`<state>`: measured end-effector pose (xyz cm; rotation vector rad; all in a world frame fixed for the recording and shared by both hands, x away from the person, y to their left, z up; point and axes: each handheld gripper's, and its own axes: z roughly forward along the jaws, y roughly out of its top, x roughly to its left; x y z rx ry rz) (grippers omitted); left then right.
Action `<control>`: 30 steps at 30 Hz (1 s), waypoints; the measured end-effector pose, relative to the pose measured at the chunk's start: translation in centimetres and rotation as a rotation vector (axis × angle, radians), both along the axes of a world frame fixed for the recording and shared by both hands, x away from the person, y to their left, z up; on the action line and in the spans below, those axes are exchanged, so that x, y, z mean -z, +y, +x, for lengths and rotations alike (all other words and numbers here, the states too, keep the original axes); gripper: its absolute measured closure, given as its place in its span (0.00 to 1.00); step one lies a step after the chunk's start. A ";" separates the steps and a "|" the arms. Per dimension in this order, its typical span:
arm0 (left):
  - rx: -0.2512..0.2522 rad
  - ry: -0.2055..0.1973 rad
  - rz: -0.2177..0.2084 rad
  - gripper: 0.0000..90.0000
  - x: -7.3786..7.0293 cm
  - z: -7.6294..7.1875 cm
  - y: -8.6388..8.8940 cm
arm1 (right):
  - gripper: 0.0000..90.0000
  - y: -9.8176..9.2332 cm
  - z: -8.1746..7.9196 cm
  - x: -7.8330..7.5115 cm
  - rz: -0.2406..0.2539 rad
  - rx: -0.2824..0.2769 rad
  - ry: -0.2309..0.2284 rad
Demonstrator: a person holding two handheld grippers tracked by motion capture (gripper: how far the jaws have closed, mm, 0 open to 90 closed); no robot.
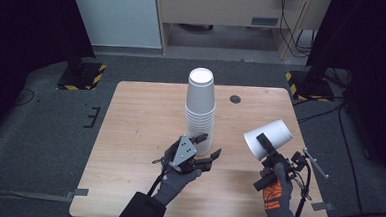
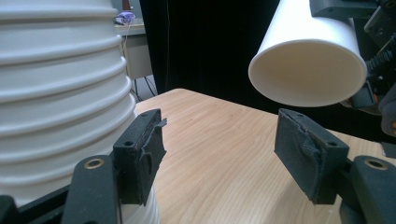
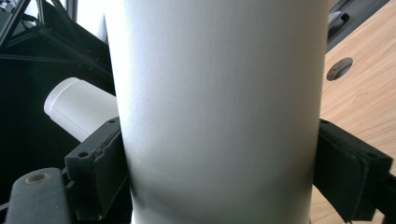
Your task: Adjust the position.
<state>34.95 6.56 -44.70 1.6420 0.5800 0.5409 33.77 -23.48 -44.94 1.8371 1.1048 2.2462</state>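
A tall stack of white paper cups (image 1: 200,109) stands upside down at the middle of the wooden table (image 1: 140,116). My left gripper (image 1: 210,145) lies level at the foot of the stack with its jaws open. In the left gripper view the ribbed stack (image 2: 60,93) rises just beside one pad, and nothing is between the pads of the left gripper (image 2: 219,135). My right gripper (image 1: 266,147) is shut on a single white cup (image 1: 268,138), held tilted above the table's right side. That cup (image 3: 219,107) is pressed between both pads, and its open mouth (image 2: 308,70) faces the left gripper.
A round dark hole (image 1: 235,98) is in the table behind the stack. Yellow-and-black striped stand bases (image 1: 82,75) (image 1: 307,84) sit on the floor past the far corners. Cables trail on the floor at the right.
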 end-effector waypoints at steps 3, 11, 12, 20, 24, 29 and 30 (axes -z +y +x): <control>0.004 -0.003 0.000 0.36 0.1 0.3 -0.6 | 0.15 0.1 0.0 0.0 0.003 -0.002 -0.002; 0.018 -0.007 -0.004 0.36 0.1 1.0 -1.8 | 0.15 -0.1 0.0 -0.2 0.007 -0.006 -0.001; 0.018 -0.007 -0.006 0.36 0.1 1.1 -2.0 | 0.15 -0.1 0.0 -0.2 0.011 -0.005 -0.005; 0.029 -0.007 -0.019 0.37 0.2 1.8 -3.2 | 0.15 0.2 0.0 -0.2 0.010 -0.021 -0.004; 0.036 -0.003 -0.019 0.37 0.5 2.2 -3.6 | 0.15 0.2 0.1 0.0 0.007 -0.027 -0.001; 0.047 -0.003 -0.023 0.38 0.7 2.6 -4.3 | 0.15 0.2 0.1 0.0 0.006 -0.033 0.002; 0.051 -0.008 -0.022 0.38 0.7 2.6 -4.5 | 0.15 0.3 0.1 0.0 0.008 -0.034 0.001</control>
